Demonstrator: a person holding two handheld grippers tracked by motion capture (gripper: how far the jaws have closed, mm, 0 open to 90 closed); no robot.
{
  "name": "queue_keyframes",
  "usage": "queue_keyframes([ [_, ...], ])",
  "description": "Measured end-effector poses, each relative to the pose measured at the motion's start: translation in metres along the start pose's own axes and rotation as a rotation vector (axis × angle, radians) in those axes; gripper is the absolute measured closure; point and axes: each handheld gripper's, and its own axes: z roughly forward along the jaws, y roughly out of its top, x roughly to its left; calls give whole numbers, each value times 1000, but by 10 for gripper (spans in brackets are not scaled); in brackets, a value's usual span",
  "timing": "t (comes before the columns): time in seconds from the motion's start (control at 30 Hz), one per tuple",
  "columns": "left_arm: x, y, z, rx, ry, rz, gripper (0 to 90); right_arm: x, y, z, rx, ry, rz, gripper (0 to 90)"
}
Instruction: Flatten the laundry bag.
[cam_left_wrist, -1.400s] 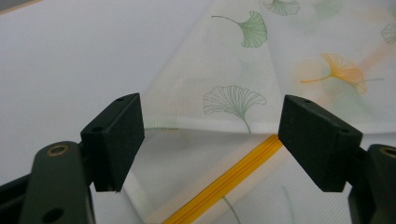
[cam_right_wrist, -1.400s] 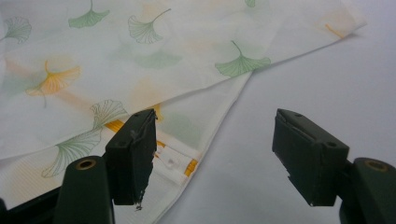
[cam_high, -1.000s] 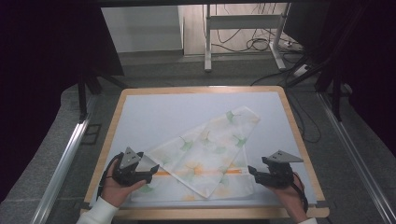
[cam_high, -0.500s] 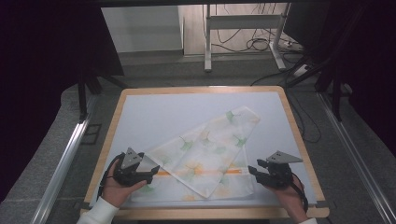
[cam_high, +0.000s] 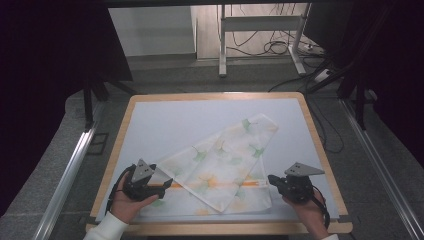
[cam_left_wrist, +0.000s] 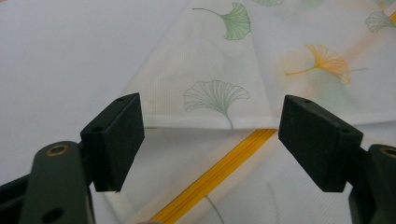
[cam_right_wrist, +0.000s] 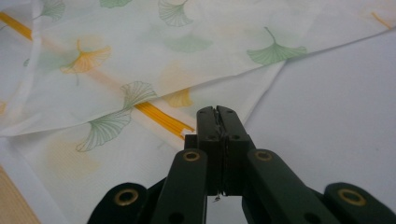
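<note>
A white cloth (cam_high: 220, 165) printed with green and orange ginkgo leaves and an orange stripe lies on the table, one corner folded diagonally up to the far right. My left gripper (cam_high: 164, 183) sits at its near-left corner. Its jaws are open, and the folded edge (cam_left_wrist: 215, 122) and stripe lie between its pads (cam_left_wrist: 116, 135) untouched. My right gripper (cam_high: 273, 180) is at the cloth's right edge. Its jaws have just been closing and now stand shut (cam_right_wrist: 217, 113), with a thin sliver of the cloth's (cam_right_wrist: 140, 56) edge pinched between them by the stripe's end.
The cloth rests on a pale mat (cam_high: 175, 125) inside a wooden table frame (cam_high: 215, 96). Bare mat stretches behind and left of the cloth. Beyond the table are a metal stand (cam_high: 222, 45) and cables on the floor, and a rail (cam_high: 70, 175) runs along the left side.
The right gripper's jaws have come together at the cloth's right edge. Both hands have stayed where they were, and the cloth has not shifted.
</note>
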Motion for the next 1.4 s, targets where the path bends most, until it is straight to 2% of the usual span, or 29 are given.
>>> queue_keyframes([
  [0.13,-6,0,3,12,-10,21,220,2,0,0,6,13,-9,886],
  [0.47,-16,5,7,13,-34,38,221,8,0,4,26,42,-22,886],
  [0.67,-29,10,13,17,-63,74,221,17,0,9,51,72,-41,888],
  [0.9,-34,11,15,24,-79,85,221,26,-1,17,83,97,-55,888],
  [0.97,-36,12,15,24,-85,89,225,30,-2,21,97,104,-72,888],
  [1.1,-43,14,17,19,-113,102,236,35,-2,26,116,115,-88,888],
  [1.13,-47,15,18,10,-133,105,244,37,-2,28,128,121,-94,888],
  [1.17,-47,15,18,10,-133,105,250,37,-2,28,128,121,-94,888],
  [1.2,-52,16,20,5,-160,111,254,38,-3,31,141,127,-98,888],
  [1.23,-52,16,20,5,-160,111,253,38,-3,31,141,127,-98,888],
  [1.33,-61,17,26,8,-198,131,244,40,-4,34,162,132,-100,887],
  [1.4,-64,18,28,9,-200,137,237,41,-4,35,165,134,-103,887],
])
